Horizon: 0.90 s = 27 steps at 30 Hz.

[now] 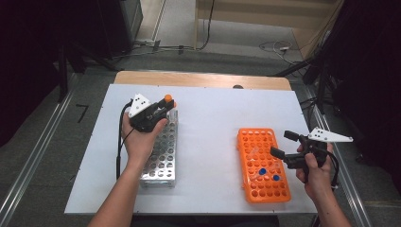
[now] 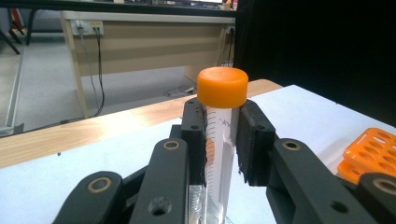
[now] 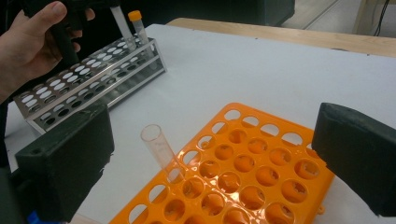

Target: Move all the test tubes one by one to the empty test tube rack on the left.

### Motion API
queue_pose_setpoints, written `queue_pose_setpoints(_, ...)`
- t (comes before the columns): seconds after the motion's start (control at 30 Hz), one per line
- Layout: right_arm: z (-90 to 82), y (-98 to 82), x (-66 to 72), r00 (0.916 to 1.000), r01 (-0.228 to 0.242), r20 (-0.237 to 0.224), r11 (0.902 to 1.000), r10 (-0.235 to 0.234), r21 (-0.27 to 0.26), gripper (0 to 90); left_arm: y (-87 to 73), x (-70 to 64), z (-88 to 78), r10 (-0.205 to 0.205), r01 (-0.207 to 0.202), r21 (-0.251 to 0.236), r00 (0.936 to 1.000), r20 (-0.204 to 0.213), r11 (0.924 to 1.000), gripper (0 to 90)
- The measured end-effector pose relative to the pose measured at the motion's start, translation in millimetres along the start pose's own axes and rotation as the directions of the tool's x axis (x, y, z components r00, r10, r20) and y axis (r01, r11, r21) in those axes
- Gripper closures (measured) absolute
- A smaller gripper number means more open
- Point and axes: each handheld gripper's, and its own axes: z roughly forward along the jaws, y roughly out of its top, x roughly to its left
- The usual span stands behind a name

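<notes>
Your left gripper [image 2: 222,135] clamps the orange-capped centrifuge tube [image 2: 221,140] just under its cap: light, rigid, slick plastic. Right gripper [image 3: 224,154] open, empty.

The tube [image 2: 219,154] is showing clear with fine dark graduation marks, and its cap [image 2: 222,87] is glowing bright orange between the matte black pads [image 2: 254,140] of the left gripper [image 1: 163,108]. Under that tube, the metal rack [image 1: 163,151] is shining silver-grey. To the right of the metal rack, the plastic rack [image 3: 243,172] is showing vivid orange, carrying an uncapped clear tube [image 3: 161,151] and two blue caps [image 1: 268,174]. The right gripper [image 1: 284,144] is showing black, with a white plate [image 1: 330,136] on top. The table sheet [image 1: 213,118] is lying plain white.
</notes>
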Motion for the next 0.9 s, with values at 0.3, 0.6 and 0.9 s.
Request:
queue_pose_setpoints(0.3, -1.1, -0.2, -1.1, 1.0, -0.004, 0.004, 1.0, 0.004, -0.005, 0.0, -3.2, -5.4, 4.4, 0.032, -0.03, 0.08, 0.9993, -0.021, 0.9964, 75.5)
queue_pose_setpoints(0.6, -2.6, -0.6, -3.0, 0.9999, -0.013, 0.011, 0.9999, 0.013, -0.007, 0.0, -4.4, -8.5, 6.2, 0.06, -0.054, 0.167, 0.9976, -0.034, 0.9845, 75.1)
queue_pose_setpoints(0.9, -2.8, -1.0, -4.3, 0.9999, -0.012, 0.011, 0.9999, 0.012, -0.01, 0.0, -4.3, -9.8, 7.0, 0.072, -0.062, 0.199, 0.9964, -0.044, 0.978, 75.1)
